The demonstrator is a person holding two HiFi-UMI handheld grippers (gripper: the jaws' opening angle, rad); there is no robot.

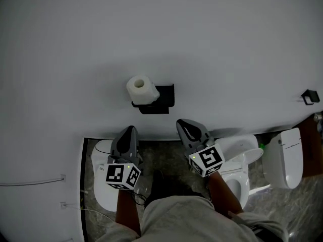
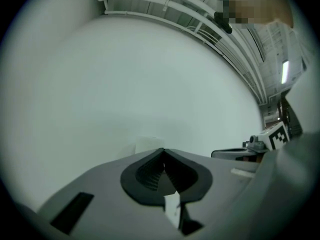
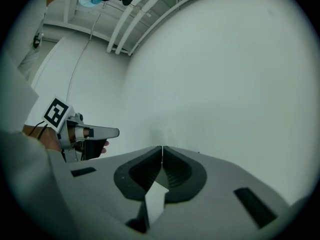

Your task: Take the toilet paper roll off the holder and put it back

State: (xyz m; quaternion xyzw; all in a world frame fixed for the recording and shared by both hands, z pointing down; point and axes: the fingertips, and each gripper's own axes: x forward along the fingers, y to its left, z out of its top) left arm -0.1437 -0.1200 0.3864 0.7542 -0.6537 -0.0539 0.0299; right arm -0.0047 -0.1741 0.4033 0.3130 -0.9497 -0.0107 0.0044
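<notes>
left gripper: jaws closed, empty
toilet paper roll: far, just past the jaw tips, against white wall
right gripper: right side

TP roll on blk wall holder
</notes>
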